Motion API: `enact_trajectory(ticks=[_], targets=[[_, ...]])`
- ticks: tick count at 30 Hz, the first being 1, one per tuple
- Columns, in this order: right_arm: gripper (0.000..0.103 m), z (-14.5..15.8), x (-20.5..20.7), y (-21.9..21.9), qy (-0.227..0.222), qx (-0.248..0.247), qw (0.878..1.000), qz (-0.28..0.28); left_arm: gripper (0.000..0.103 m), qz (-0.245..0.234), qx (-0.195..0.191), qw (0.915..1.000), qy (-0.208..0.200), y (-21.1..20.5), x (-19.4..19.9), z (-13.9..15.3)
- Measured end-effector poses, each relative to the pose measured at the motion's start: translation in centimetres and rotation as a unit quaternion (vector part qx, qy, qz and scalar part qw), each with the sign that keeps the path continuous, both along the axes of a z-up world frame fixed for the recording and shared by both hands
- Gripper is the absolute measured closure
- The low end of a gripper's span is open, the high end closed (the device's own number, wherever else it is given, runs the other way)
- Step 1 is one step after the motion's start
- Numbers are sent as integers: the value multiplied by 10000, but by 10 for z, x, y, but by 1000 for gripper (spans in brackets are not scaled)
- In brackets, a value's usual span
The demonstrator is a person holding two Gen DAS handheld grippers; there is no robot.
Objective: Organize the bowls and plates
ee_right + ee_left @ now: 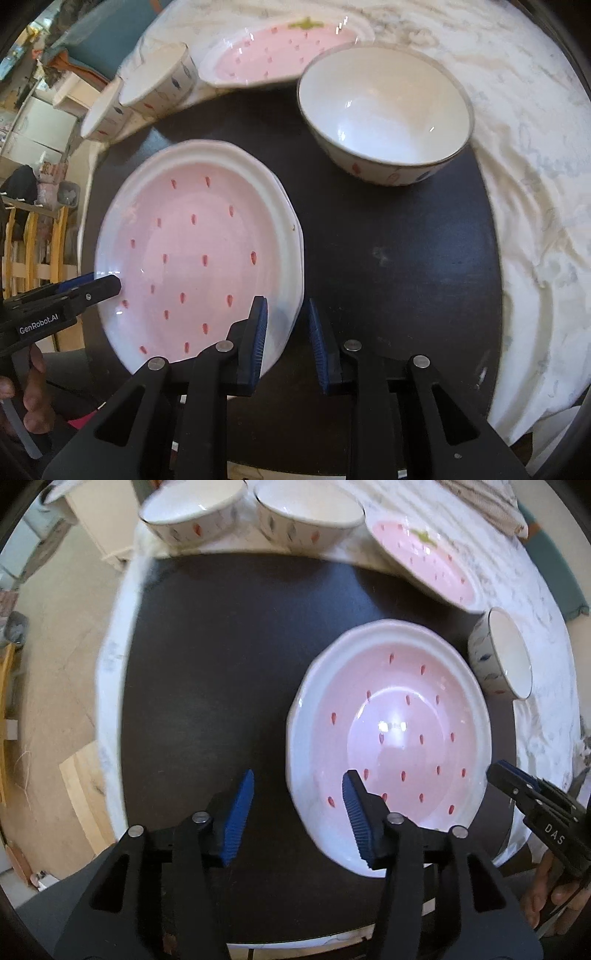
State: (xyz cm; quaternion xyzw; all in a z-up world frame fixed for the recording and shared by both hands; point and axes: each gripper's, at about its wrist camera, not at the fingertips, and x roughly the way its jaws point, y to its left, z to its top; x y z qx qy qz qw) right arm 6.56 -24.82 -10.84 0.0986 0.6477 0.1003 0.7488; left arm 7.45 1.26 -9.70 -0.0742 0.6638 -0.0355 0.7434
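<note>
A stack of pink plates (pixel 391 738) with red seed marks and white rims is sitting on a dark round mat (pixel 221 686) that is lying over the marbled counter (pixel 546 709). The left gripper (pixel 299 812) is hanging above the stack's left edge with its jaws standing well apart: one blue pad is over the bare mat, the other over the plate's inside, and neither is pressing on the rim. The right gripper (pixel 286 339) is hovering at the opposite edge with a narrow gap between its jaws; the rim is lying below that gap, and no pad seems to be clamping it.

A white bowl (pixel 384 118) is standing on the mat just beyond the stack, partly over the mat's edge. Another pink plate (pixel 280 51), with a green leaf mark, is resting on the counter behind it. Two more bowls (pixel 251 513) are standing side by side at the far edge of the counter.
</note>
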Motion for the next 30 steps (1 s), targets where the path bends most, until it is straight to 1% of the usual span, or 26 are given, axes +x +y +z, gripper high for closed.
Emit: enact_trajectory(ticks=[2, 5, 8, 9, 10, 11, 12, 14, 15, 16, 19, 20, 21, 22, 25, 26, 28, 30], targets=[[77, 8, -4, -5, -115, -36, 9998, -149, 56, 72, 27, 9999, -95, 0, -2, 11], [76, 24, -10, -10, -264, -65, 9993, -269, 56, 200, -201, 9993, -229, -2, -3, 33], [75, 46, -21, -13, -521, -105, 9982, -291, 53, 2, -323, 9985, -437, -16, -10, 54], [59, 52, -24, -16, -606, -76, 9976, -321, 51, -106, -355, 9980, -509, -21, -10, 58], [34, 60, -30, -19, -726, -29, 9965, -403, 51, -214, -410, 9973, -571, -24, -8, 61], [28, 64, -32, -21, -814, -4, 9956, -458, 51, -299, -427, 9967, -623, -37, -5, 63], [26, 71, -36, -23, -951, 13, 9941, -531, 50, -350, -402, 9963, -676, -41, -3, 65], [26, 78, -37, -26, -994, 10, 9931, -622, 50, -302, -469, 9958, -721, -39, -1, 72], [26, 81, -37, -26, -1008, 38, 9927, -663, 50, -306, -520, 9951, -788, -40, 1, 75], [26, 87, -38, -28, -1042, 81, 9917, -745, 50, -385, -516, 9935, -937, -43, 1, 81], [26, 104, -36, -30, -1130, 132, 9901, -826, 42, -557, -272, 9904, -1232, -44, 1, 88], [26, 107, -34, -31, -1159, 174, 9896, -840, 37, -553, -179, 9897, -1306, -41, 2, 88], [26, 112, -31, -32, -1212, 266, 9884, -874, 34, -510, -98, 9894, -1356, -37, 1, 88], [26, 114, -30, -33, -1238, 320, 9878, -893, 33, -427, -26, 9896, -1375, -30, 1, 87], [26, 113, -18, -30, -1244, 407, 9878, -849, 33, -99, 42, 9907, -1357, -13, 3, 82], [26, 111, -15, -29, -1236, 403, 9881, -827, 33, 85, 55, 9911, -1327, -7, 4, 81], [26, 106, -7, -26, -1166, 449, 9890, -791, 33, 347, -18, 9905, -1334, 1, 6, 81], [26, 102, 0, -23, -1102, 557, 9899, -701, 33, 454, 17, 9893, -1385, 4, 9, 80]])
